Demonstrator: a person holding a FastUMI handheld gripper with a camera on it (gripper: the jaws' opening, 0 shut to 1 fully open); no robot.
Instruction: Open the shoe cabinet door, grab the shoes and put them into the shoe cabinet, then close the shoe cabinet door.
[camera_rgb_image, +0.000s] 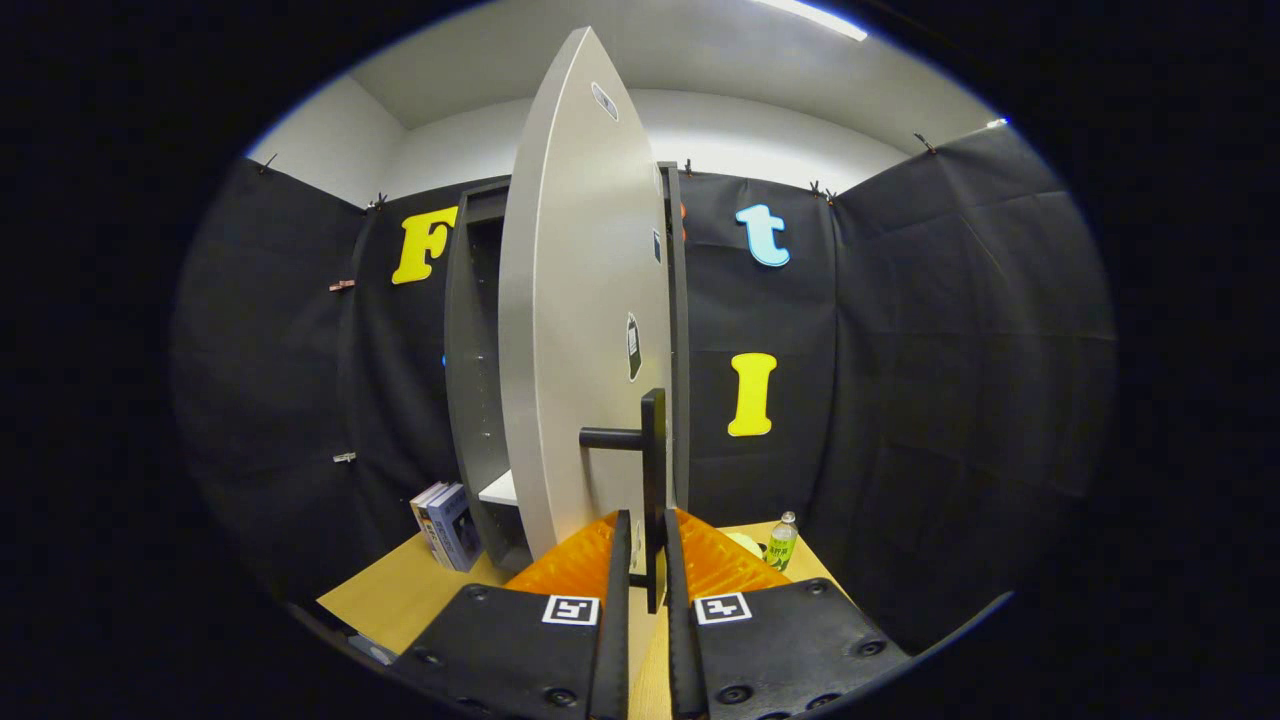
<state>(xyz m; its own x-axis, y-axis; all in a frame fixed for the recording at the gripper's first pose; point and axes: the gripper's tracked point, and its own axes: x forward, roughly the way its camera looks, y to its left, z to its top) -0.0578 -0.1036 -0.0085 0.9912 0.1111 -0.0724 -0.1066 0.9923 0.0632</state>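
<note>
The tall grey shoe cabinet (470, 380) stands on the wooden table against the booth wall. Its pale door (580, 330) is swung partly open toward me and seen almost edge-on. A black bar handle (652, 470) runs upright on the door's front, with a short black stub holding it off the panel. My gripper (646, 545) is shut on the lower part of that handle, one finger on each side of the bar. Inside the cabinet a white shelf (498, 488) shows low down.
Two or three books (447, 525) lean against the cabinet's left side on the wooden table (395, 595). A small green-labelled bottle (782, 541) stands on the table to the right of the door, with a pale round object (745, 543) beside it.
</note>
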